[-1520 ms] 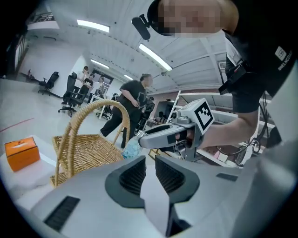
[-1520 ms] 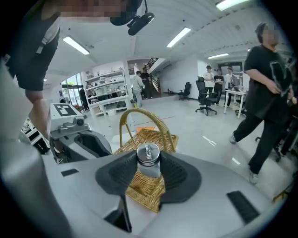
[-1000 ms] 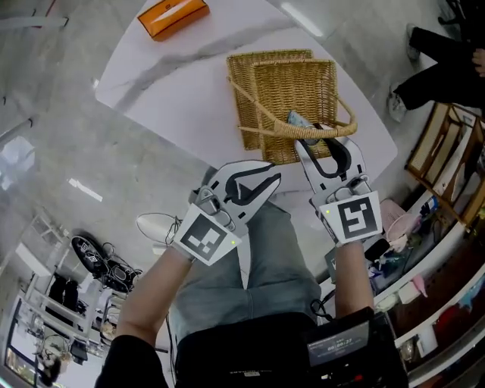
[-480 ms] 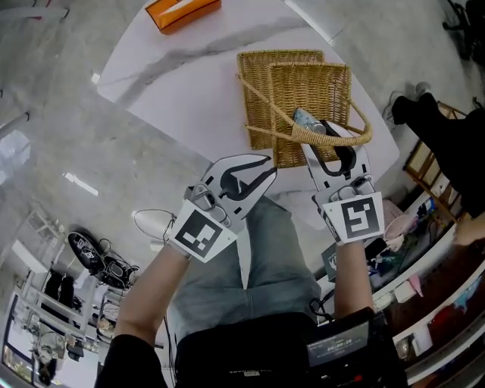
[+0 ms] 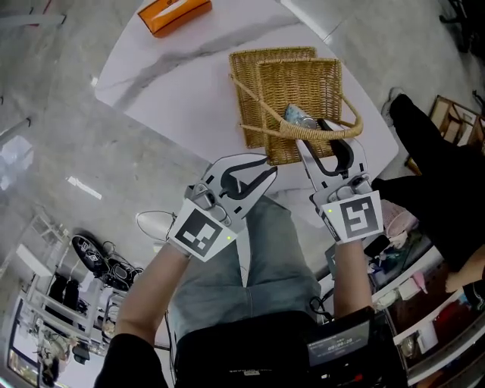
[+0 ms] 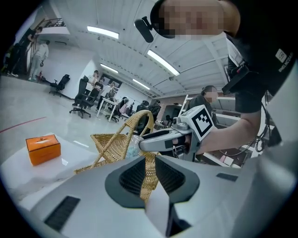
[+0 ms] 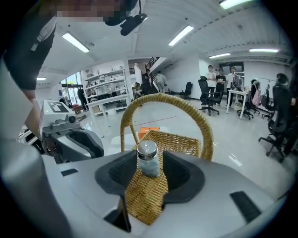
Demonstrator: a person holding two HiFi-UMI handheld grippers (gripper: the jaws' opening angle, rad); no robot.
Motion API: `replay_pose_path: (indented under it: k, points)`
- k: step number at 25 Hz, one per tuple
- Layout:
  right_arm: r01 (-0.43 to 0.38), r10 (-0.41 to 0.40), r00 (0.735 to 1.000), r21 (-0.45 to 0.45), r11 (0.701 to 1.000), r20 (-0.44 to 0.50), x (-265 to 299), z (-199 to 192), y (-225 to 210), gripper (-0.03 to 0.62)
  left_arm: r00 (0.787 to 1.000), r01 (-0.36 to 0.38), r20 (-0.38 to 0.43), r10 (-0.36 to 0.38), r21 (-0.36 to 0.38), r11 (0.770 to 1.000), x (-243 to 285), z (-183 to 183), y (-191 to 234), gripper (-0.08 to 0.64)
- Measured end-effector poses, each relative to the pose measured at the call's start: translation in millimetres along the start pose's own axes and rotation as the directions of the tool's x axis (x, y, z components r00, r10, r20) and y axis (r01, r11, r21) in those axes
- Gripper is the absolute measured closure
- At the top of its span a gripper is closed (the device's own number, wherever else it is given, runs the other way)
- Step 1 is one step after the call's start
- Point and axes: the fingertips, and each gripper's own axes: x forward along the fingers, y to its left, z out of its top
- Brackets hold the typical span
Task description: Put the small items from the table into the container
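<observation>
White marble table (image 5: pixel 189 83) on a grey polished floor, open office behind. Orange box (image 5: pixel 173 15) sits at the far left end of the table, well apart from everything else. Wicker basket (image 5: pixel 284 83) is at the near right of the table, with its handle (image 5: pixel 261 114) arching over it.

Right gripper (image 5: pixel 327 140) is over the basket's near rim, tilted down, with its tips reaching under the handle. Its jaws are wide and clamped on a small jar (image 5: pixel 299 117): metal lid up, bluish contents, pads on both sides. The jar is upright between the tips, inside the basket's outline and just past the handle. Can't tell if its base touches the wicker.

Left gripper (image 5: pixel 271 168) is at the near table edge, left of the basket and not touching it. Its jaws are only slightly apart and hold nothing; its own view shows just the basket handle through the gap, further off.

White shoe (image 5: pixel 155 225) is on the floor at near left. A second person in black (image 5: pixel 424 159) is at the right.
</observation>
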Motion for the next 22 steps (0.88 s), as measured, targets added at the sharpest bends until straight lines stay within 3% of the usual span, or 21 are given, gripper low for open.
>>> replay_pose_path:
  k: [11, 16, 22]
  points:
    - [0.004, -0.008, 0.999, 0.100, 0.995, 0.036, -51.4, 17.8, 1.2, 0.433, 0.999, 0.041, -0.019, -0.040, 0.051, 0.998, 13.5, 49.2, -37.3, 0.514]
    - [0.052, -0.062, 0.993, 0.104, 0.993, 0.097, -93.2, 59.4, -2.7, 0.434, 0.998, 0.061, 0.024, -0.063, 0.088, 0.994, 23.0, 102.7, -60.4, 0.514]
    - [0.139, -0.156, 0.964, 0.091, 0.986, 0.215, -156.0, 129.7, -19.8, 0.452, 0.992, 0.086, 0.074, -0.101, 0.182, 0.980, 31.8, 182.8, -93.0, 0.514]
